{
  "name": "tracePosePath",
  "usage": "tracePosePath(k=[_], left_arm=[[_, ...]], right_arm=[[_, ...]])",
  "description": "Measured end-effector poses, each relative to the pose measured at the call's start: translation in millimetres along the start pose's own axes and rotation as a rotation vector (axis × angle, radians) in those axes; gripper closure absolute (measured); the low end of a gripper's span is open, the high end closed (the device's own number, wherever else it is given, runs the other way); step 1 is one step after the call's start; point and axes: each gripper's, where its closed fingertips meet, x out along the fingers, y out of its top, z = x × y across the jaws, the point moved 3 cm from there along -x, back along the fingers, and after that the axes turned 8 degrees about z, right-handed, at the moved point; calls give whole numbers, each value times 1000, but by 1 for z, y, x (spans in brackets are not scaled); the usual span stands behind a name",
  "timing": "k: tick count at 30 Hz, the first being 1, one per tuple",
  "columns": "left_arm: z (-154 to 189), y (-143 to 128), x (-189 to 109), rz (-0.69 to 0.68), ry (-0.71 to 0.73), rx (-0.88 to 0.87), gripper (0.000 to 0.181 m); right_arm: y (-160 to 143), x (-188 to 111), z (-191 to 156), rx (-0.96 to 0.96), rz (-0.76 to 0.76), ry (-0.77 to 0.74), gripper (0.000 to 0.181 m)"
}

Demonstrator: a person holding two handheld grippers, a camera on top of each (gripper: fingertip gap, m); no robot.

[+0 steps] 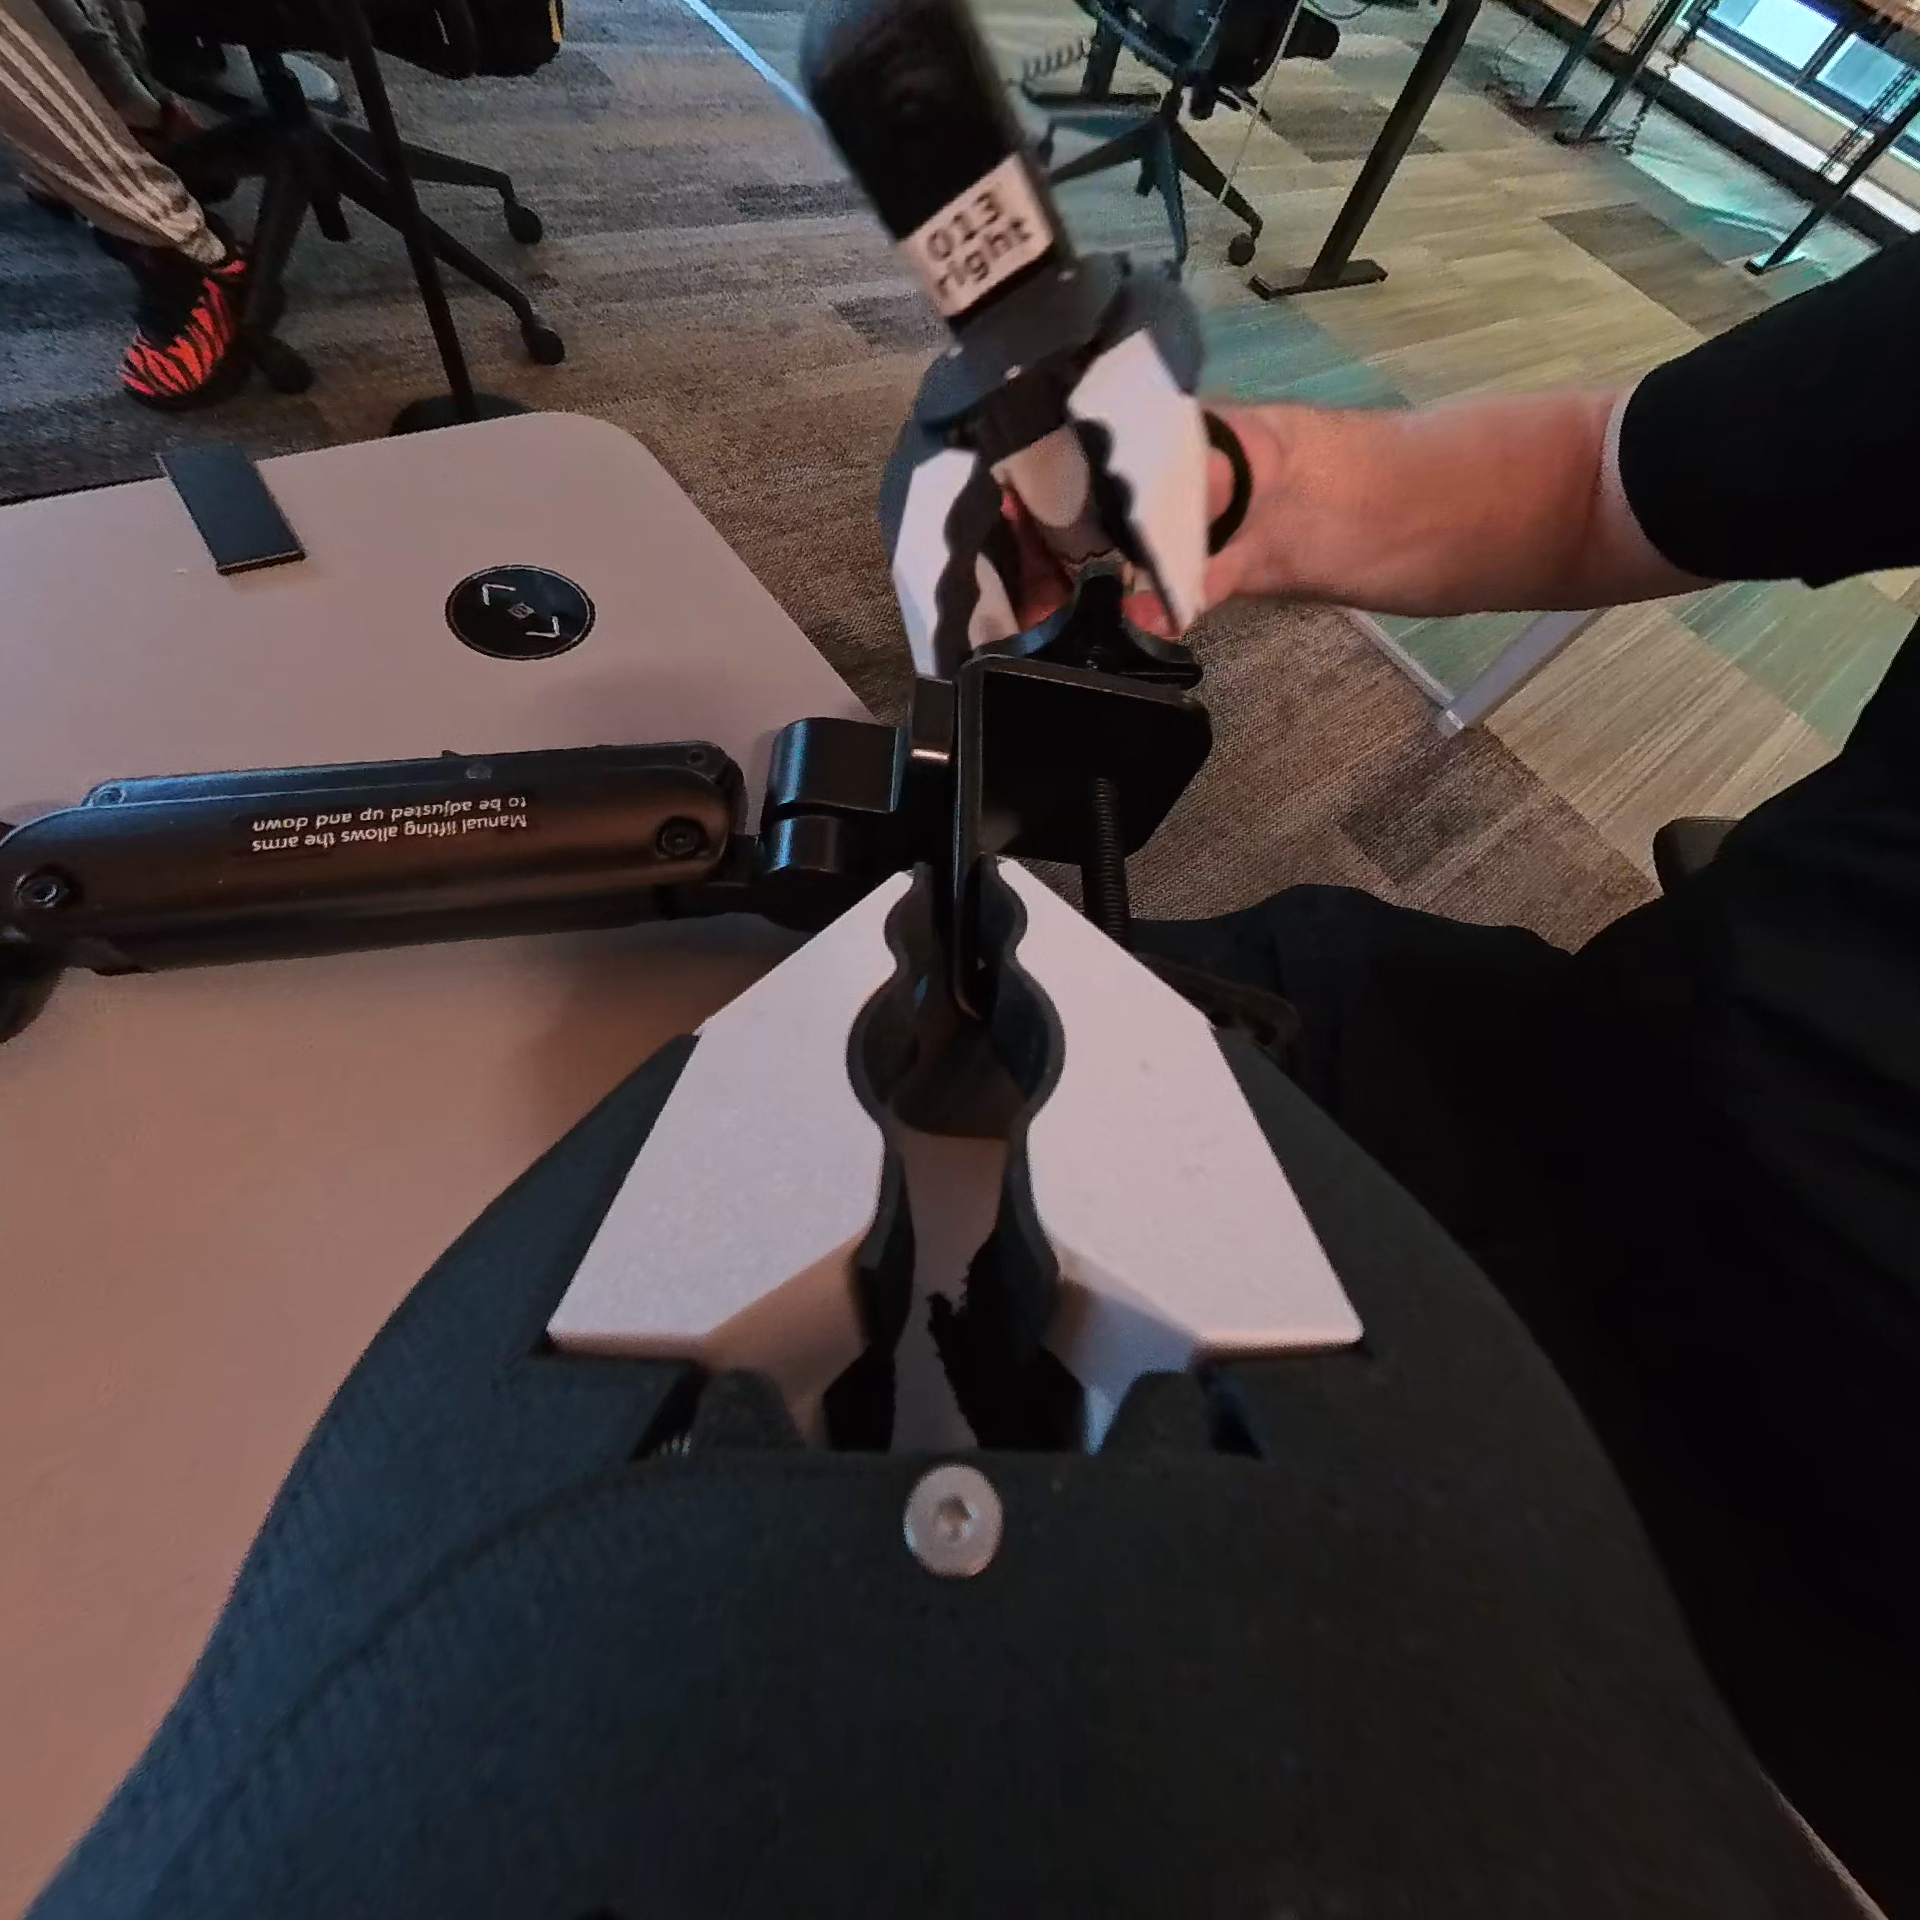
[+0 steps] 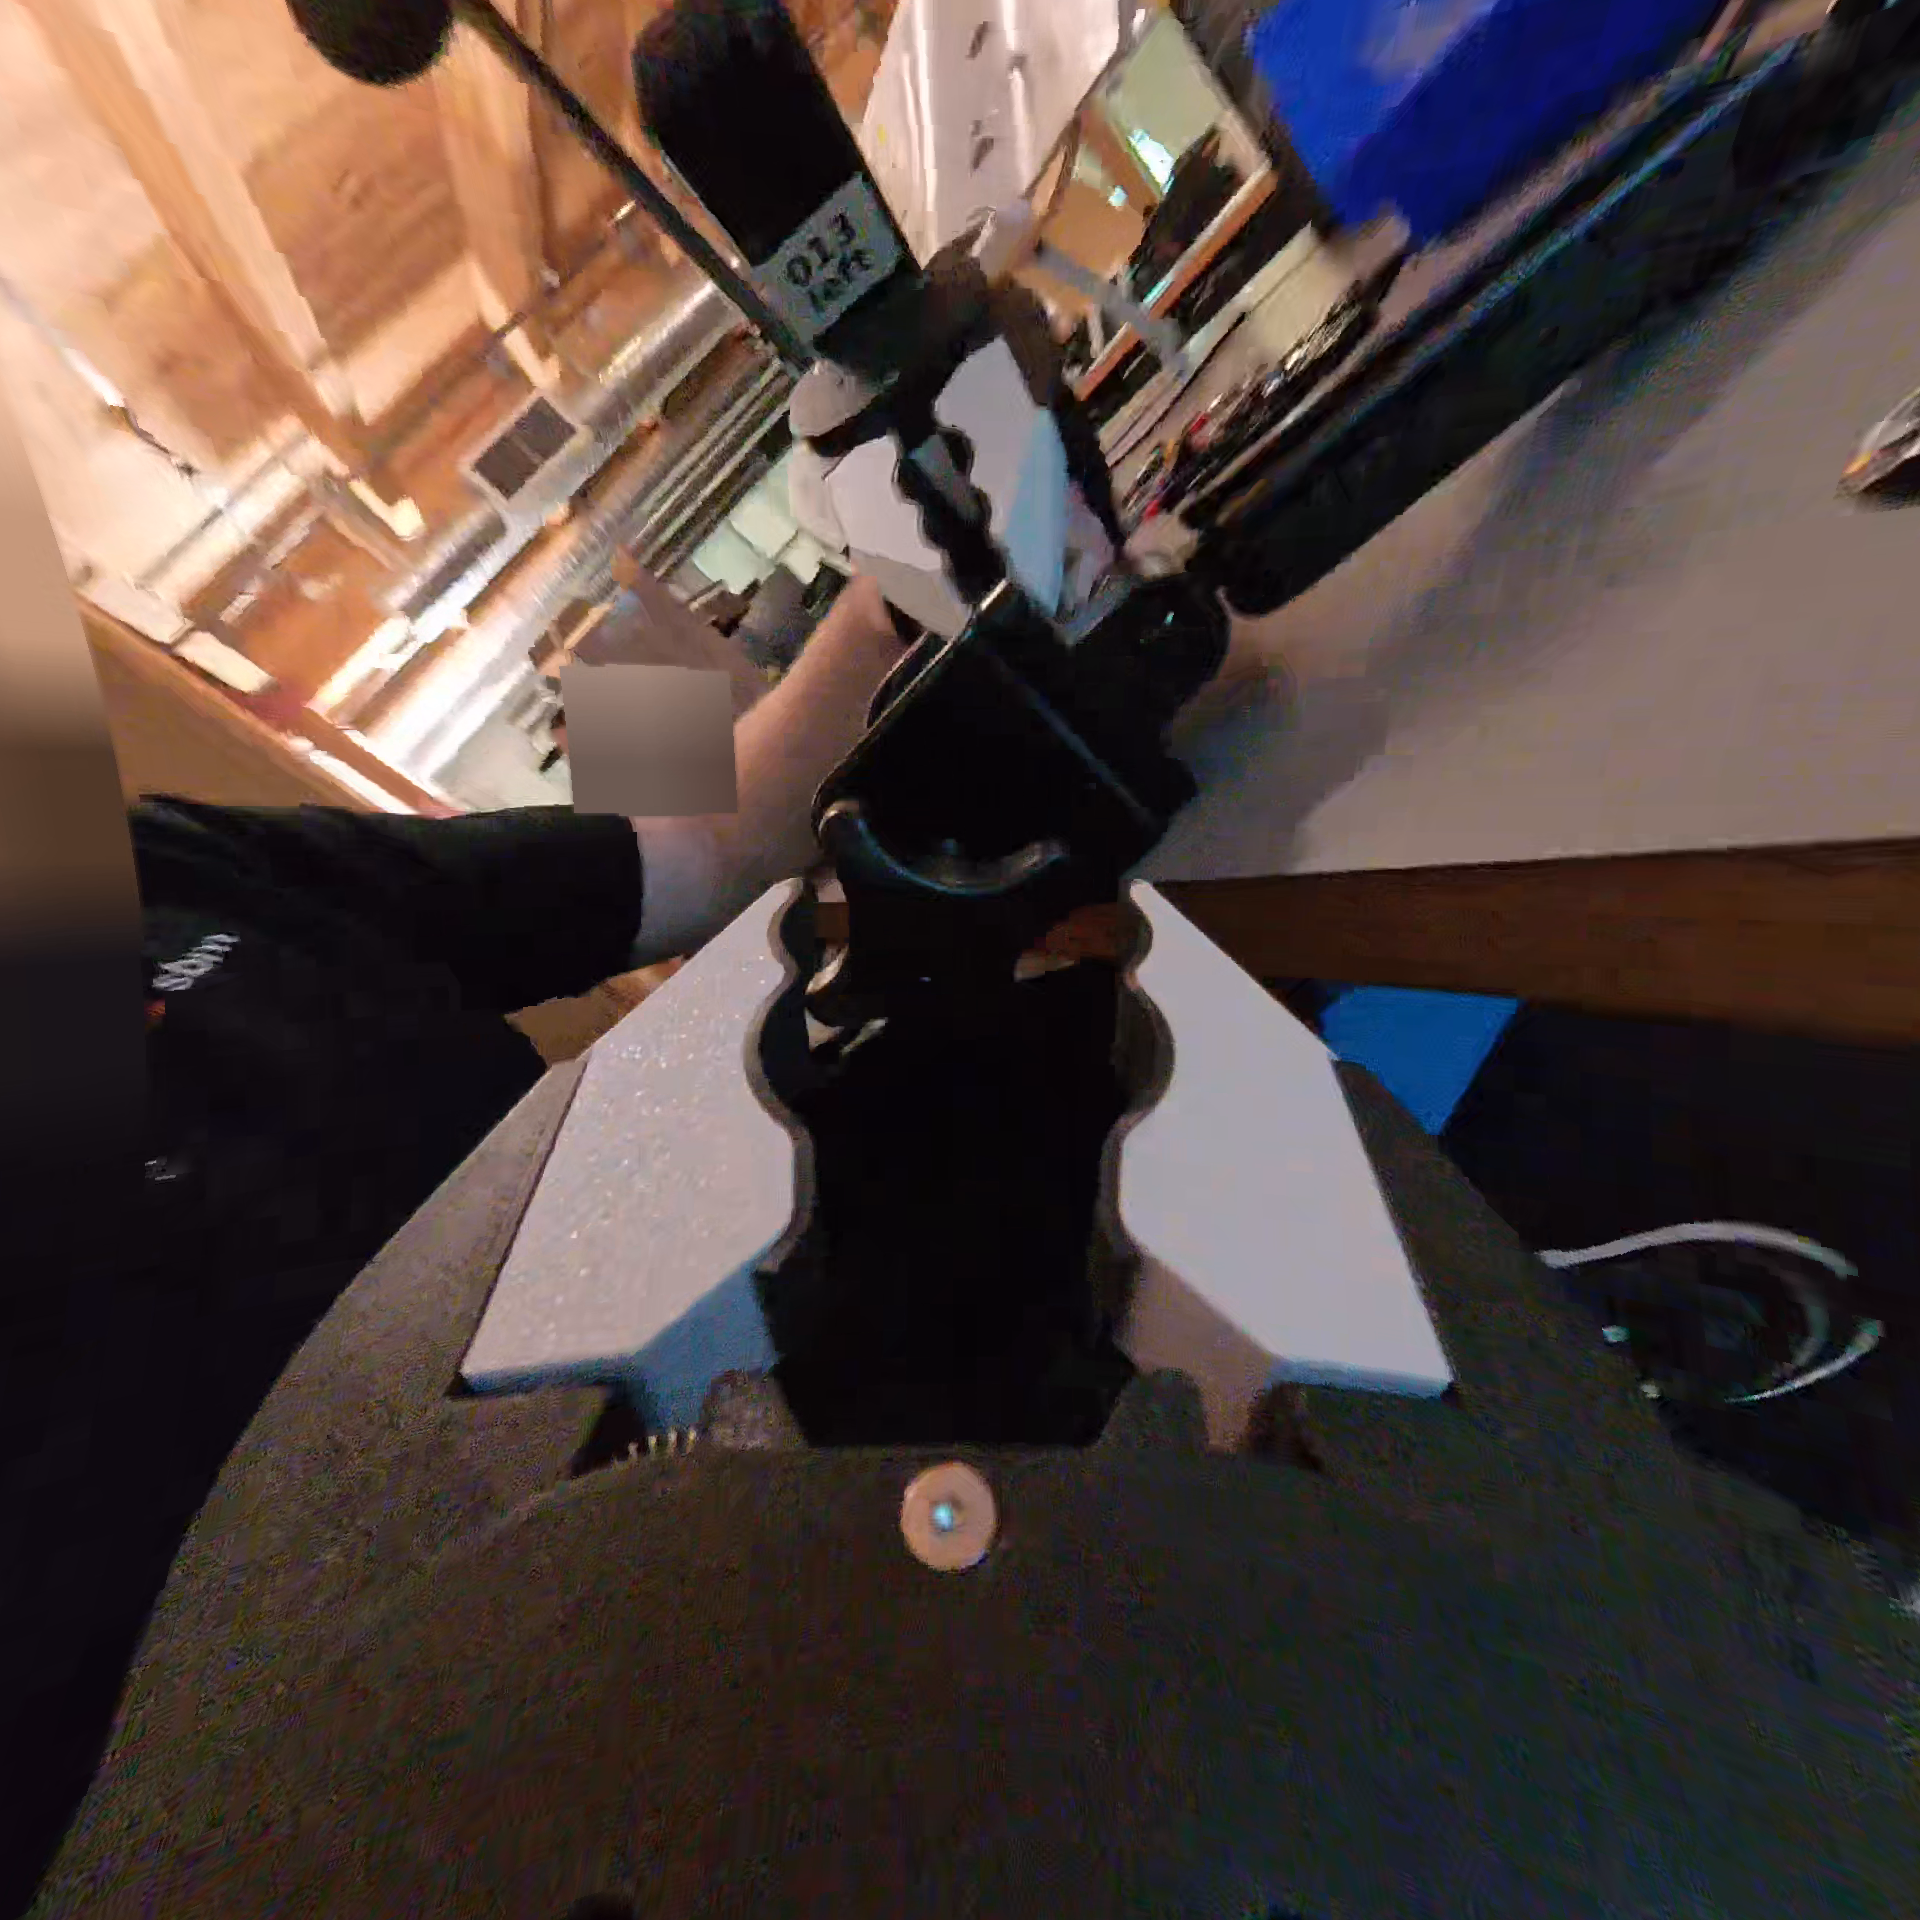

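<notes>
A black monitor arm [image 1: 364,831] lies on a pale table [image 1: 312,1143]. Its black clamp bracket [image 1: 1091,748] hangs over the table's edge. My left gripper [image 1: 956,904] is shut on the bracket's upright plate. My right gripper [image 1: 1060,634] comes from beyond the edge, its fingers on either side of the clamp knob [image 1: 1101,613] at the end of the threaded screw [image 1: 1107,842]. In the right wrist view my right gripper [image 2: 961,904] is shut on the knob [image 2: 945,862] below the table edge [image 2: 1558,914]. The left gripper [image 2: 987,582] pinches the bracket [image 2: 987,748] from above.
A round black disc [image 1: 520,613] and a black rectangular pad [image 1: 229,509] lie on the table's far part. Office chairs [image 1: 416,208] and a person's foot in a red striped shoe [image 1: 187,343] are on the carpet beyond. A blue box [image 2: 1455,104] stands far off.
</notes>
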Motion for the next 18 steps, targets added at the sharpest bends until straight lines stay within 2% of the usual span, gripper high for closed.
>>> tracePosePath(k=[3, 6, 7, 8, 9, 11, 12, 14, 15, 17, 18], left_arm=[[0, 0, 0, -1, 1, 1, 174], [0, 0, -1, -1, -1, -1, 174], [0, 0, -1, -1, -2, 0, 174], [0, 0, -1, -1, -2, 2, 174], [0, 0, -1, 0, -1, 3, 175], [0, 0, -1, 1, -4, -1, 175], [-1, 0, -2, 1, -4, -1, 175], [0, -1, -3, 2, -8, -1, 175], [0, -1, -2, -1, -1, 7, 175], [1, 0, -1, -10, 8, 19, 175], [1, 0, -1, -5, 4, 13, 175]], right_arm=[[-15, 11, -7, 40, -94, 64, 138], [-15, 12, -6, -97, -132, 5, 139], [-15, 13, -4, -209, -145, -48, 144], [-14, 14, -3, -411, -181, -125, 145], [-14, 14, -2, -717, -243, -230, 145], [-11, 14, 0, -1503, -434, -499, 143], [-11, 15, -1, -1648, -461, -562, 143], [-13, 15, -1, -1488, -365, -497, 141], [-14, 13, -3, -1351, -321, -437, 132], [-8, 8, -12, -978, -190, -309, 110], [-4, 4, -14, -780, -137, -231, 112]])
